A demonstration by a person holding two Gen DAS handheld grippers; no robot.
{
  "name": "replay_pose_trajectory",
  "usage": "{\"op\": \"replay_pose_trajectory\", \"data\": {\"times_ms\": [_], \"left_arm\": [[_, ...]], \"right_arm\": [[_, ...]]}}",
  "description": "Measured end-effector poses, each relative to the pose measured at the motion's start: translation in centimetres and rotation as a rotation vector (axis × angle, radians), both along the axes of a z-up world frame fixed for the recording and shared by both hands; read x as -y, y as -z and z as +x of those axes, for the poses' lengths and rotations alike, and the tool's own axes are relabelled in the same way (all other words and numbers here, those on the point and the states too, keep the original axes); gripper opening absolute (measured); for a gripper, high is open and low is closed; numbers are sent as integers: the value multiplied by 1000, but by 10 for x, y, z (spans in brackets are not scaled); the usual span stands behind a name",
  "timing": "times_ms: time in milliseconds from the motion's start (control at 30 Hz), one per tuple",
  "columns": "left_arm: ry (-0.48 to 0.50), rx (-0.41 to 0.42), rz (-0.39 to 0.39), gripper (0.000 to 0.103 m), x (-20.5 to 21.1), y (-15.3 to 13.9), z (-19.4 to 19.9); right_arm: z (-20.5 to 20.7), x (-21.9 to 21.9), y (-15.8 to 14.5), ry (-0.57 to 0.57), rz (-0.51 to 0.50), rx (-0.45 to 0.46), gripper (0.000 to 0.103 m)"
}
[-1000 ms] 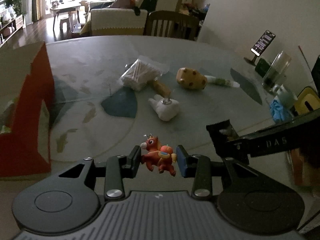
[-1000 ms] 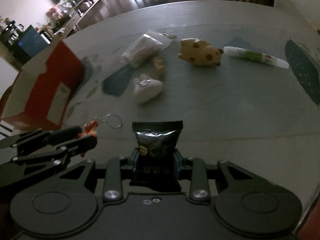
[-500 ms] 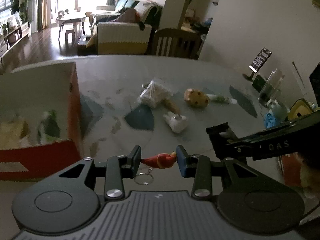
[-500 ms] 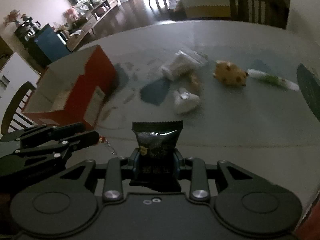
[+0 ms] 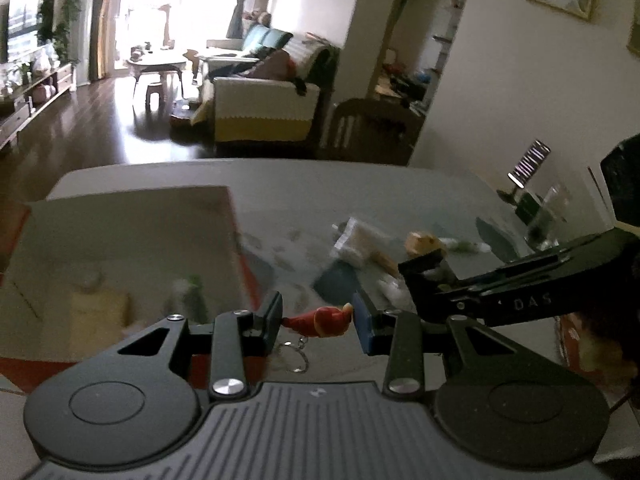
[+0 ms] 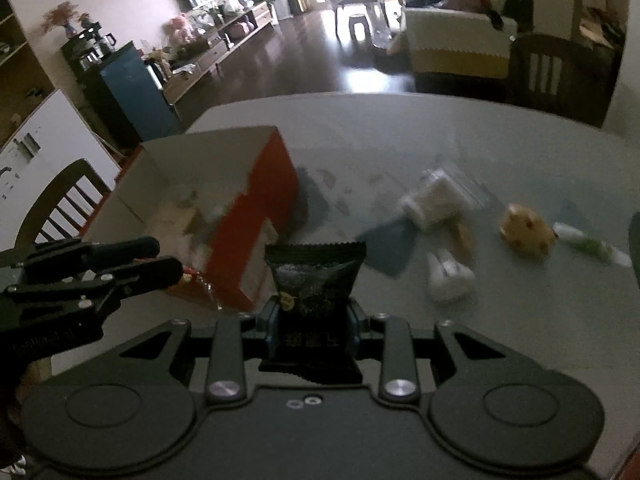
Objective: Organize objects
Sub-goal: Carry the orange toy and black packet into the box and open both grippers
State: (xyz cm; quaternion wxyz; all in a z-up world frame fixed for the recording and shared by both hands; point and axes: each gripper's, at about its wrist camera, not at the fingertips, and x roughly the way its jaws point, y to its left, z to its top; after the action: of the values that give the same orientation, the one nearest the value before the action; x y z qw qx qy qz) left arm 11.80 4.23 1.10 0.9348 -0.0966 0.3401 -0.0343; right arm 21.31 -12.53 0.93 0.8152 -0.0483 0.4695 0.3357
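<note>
My left gripper (image 5: 317, 318) is shut on a small red and orange toy keychain (image 5: 320, 321), whose metal ring (image 5: 294, 356) dangles below. It hangs above the table, just right of the open red box (image 5: 120, 240). My right gripper (image 6: 312, 326) is shut on a black snack packet (image 6: 314, 276) that stands upright between its fingers. In the right wrist view the left gripper (image 6: 176, 274) shows at the left, close to the red box (image 6: 256, 216). The box holds several blurred items.
On the grey table (image 6: 400, 140) lie a clear bag of cotton swabs (image 6: 434, 198), a white toy (image 6: 448, 276), a spotted yellow toy (image 6: 526, 232) and a white tube (image 6: 588, 244). A phone on a stand (image 5: 528, 164) and a glass jar (image 5: 548, 216) stand at the right. Chairs surround the table.
Both grippers have risen and shifted left toward the red box, each still holding its object. The keychain figure has swung to lie sideways, its ring hanging down.
</note>
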Motion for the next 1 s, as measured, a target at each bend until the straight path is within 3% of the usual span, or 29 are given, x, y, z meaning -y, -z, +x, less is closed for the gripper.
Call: {"op": "replay_pose_trajectory", "data": {"times_ms": [267,467,733,1000], "left_arm": [[-72,36,68,37,-64,-21,2],[-133,18,119,37,-110,-19,9],[-173,-70,142,37,-161,11,23],[-180,-167,172,37,-184,51,37]], "right_arm": [[5,-68,-13,-71,13,42,32],[10,-123,-5,-118,1,35,32],[14,-179,21,-163,-75,30,32],[13,-216,53,-204,-156,23,32]]}}
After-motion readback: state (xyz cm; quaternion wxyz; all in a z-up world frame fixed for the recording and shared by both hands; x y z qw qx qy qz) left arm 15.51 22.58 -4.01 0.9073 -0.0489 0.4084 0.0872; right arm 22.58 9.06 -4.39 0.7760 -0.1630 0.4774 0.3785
